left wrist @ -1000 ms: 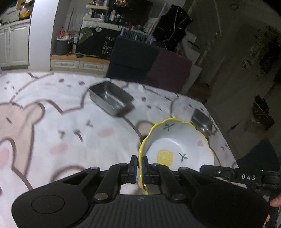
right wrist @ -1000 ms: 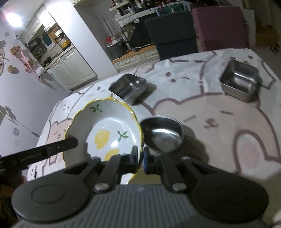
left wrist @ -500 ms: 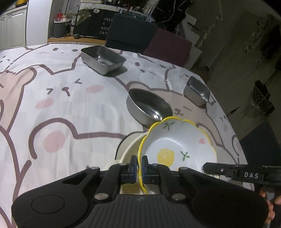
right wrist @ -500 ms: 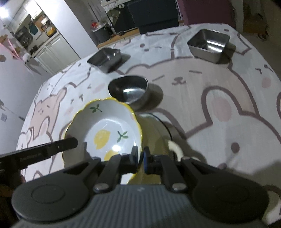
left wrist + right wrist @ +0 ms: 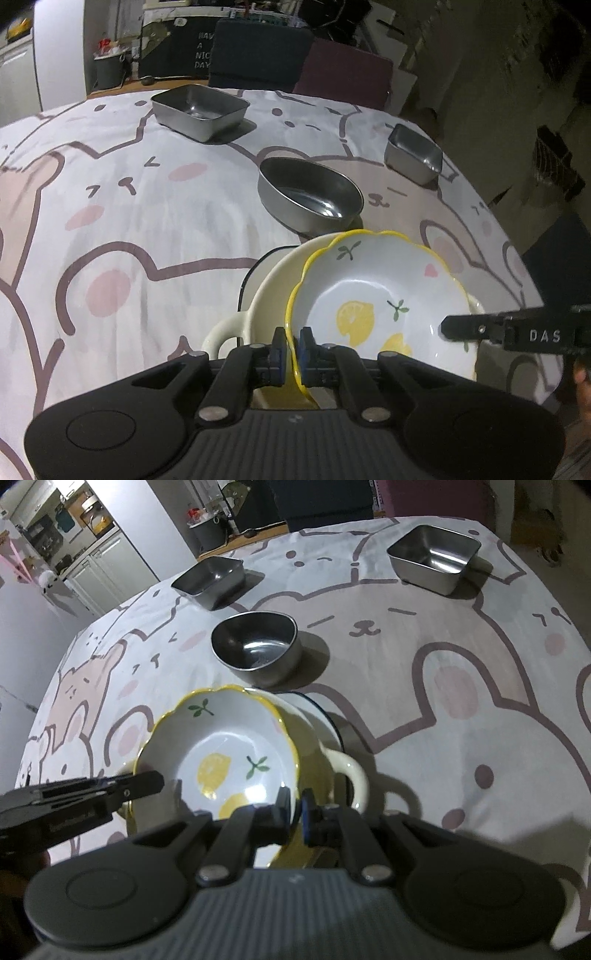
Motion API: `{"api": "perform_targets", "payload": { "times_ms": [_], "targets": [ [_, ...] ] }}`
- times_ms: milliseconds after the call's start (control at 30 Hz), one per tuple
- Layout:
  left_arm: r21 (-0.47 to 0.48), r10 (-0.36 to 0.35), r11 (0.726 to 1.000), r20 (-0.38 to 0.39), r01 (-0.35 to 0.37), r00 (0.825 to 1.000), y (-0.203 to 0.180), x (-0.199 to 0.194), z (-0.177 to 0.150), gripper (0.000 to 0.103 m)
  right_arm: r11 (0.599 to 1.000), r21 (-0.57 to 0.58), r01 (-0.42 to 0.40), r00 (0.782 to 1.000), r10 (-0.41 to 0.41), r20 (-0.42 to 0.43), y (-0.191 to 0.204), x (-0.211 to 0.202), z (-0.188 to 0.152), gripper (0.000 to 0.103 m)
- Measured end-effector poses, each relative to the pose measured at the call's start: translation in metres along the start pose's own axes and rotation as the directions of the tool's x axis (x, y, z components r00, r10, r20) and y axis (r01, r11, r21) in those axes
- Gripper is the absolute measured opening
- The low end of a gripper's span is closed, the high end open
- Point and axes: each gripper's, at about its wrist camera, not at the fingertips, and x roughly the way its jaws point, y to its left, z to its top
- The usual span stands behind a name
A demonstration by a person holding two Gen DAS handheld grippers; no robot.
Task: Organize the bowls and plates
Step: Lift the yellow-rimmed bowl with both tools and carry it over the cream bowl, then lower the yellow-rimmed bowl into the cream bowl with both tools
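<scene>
where left gripper [image 5: 292, 345] body blocks near rim of lemon bowl [image 5: 380, 306], jaws opening, rim between pads; sits in cream handled dish [image 5: 258, 317]. from right wrist: right gripper [image 5: 294, 808] clamped on opposite rim, scalloped yellow edge; dish base hidden.

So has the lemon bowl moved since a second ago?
Yes. The lemon bowl has come down toward the table: a second ago it hid the round steel bowl; now it sits lower, nested over the cream bowl.
</scene>
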Motion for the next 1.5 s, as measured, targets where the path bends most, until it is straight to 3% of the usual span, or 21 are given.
{"api": "perform_targets", "payload": {
  "times_ms": [667,1500],
  "targets": [
    [0.085,0.026,0.996,-0.031,-0.023,0.999,-0.004,0.005,-0.006,0.01,0.998,-0.056,0.016,0.999,-0.019,-0.041,0.004,0.01,0.003,0.008],
    [0.063,-0.025,0.998,-0.043,0.027,0.999,0.002,0.004,-0.006,0.012,0.998,-0.058,0.032,0.998,-0.035,-0.043,0.004,0.017,0.004,0.007]
  ]
}}
